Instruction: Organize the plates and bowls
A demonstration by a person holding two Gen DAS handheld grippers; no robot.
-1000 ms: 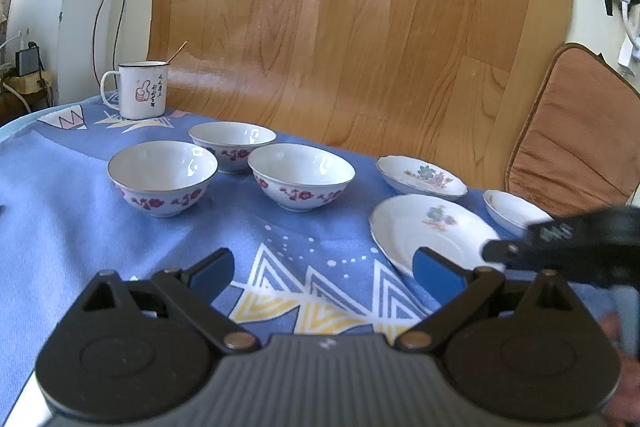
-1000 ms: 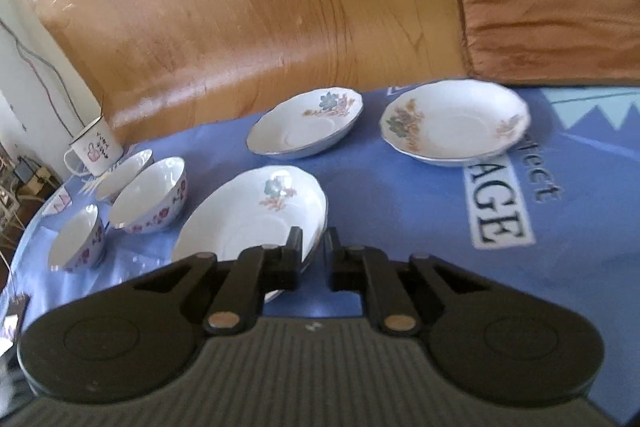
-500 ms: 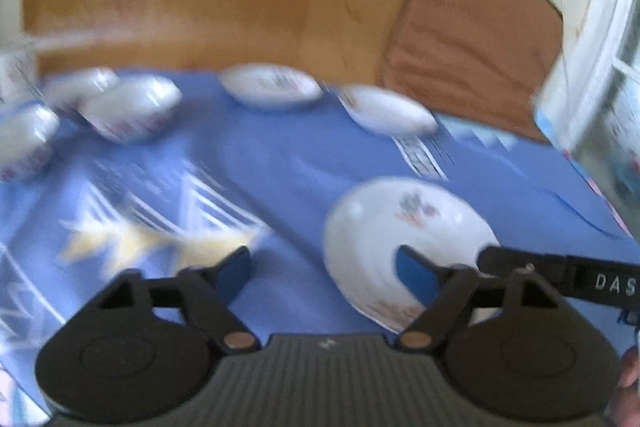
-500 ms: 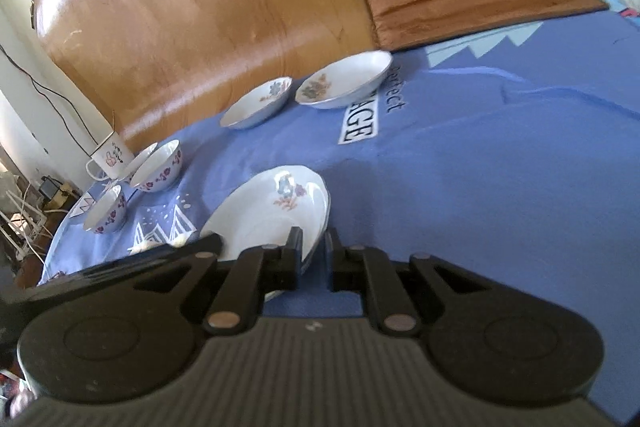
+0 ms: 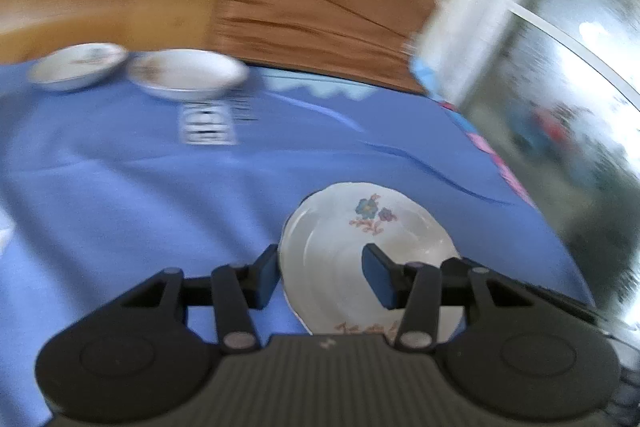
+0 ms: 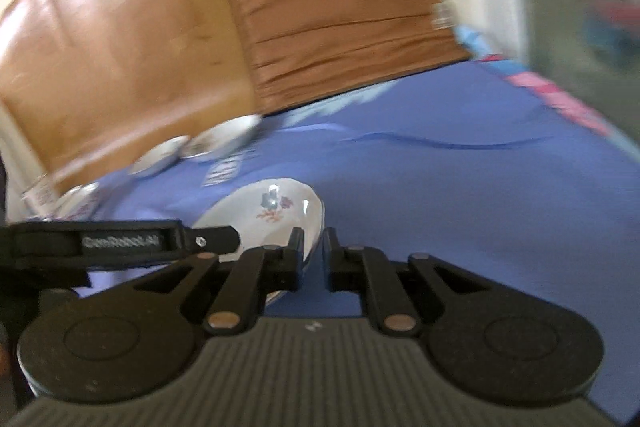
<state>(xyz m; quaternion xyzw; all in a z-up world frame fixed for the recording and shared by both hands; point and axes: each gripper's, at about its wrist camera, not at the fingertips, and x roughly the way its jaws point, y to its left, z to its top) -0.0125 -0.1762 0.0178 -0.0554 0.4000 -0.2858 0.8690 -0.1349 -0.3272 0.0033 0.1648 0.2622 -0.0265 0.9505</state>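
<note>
Plate now carried far right of two small dishes, away from them since a second ago. Right gripper clenched on plate rim, holding it level. Left gripper released, jaws straddling opposite rim, likely steadying over blue cloth.

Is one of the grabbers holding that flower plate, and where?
Yes. The right gripper pinches the flower plate by its near rim. The left gripper is open, its fingers on either side of the plate's left edge.
</note>
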